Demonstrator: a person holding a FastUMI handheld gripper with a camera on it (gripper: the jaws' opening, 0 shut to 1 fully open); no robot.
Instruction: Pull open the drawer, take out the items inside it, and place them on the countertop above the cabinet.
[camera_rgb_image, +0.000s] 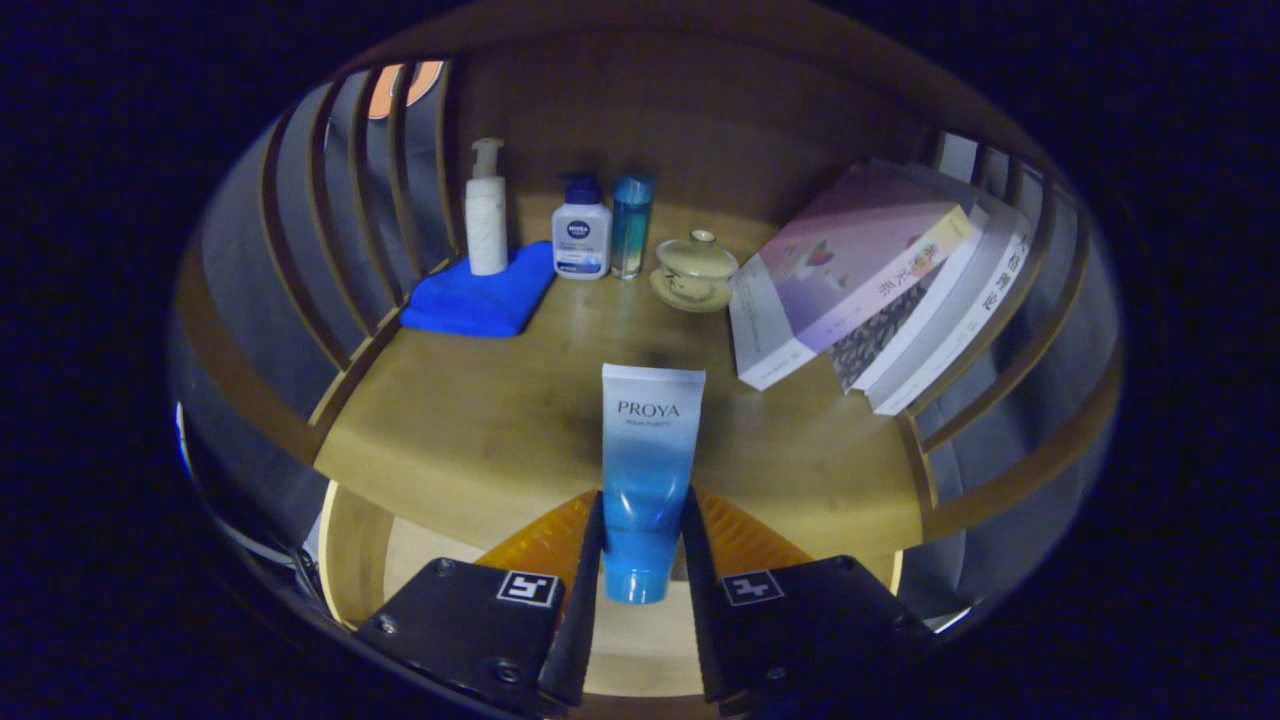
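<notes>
A blue and white tube (648, 470) stands upright between my fingers, cap end down, with both pads pressed against its lower half. My gripper (642, 545) is shut on it and holds it over the front edge of the wooden countertop (460, 430). Below the tube and behind the fingers shows a pale wooden surface (630, 640), with a curved wooden edge to its left; I cannot tell whether it is the drawer.
At the back of the countertop stand a white pump bottle (486, 210), a small white bottle with a dark cap (581, 235) and a slim blue bottle (631, 225). A folded blue cloth (482, 295) lies left. A lidded cup on a saucer (694, 270) and leaning books (880, 280) occupy the right. Slatted sides flank the counter.
</notes>
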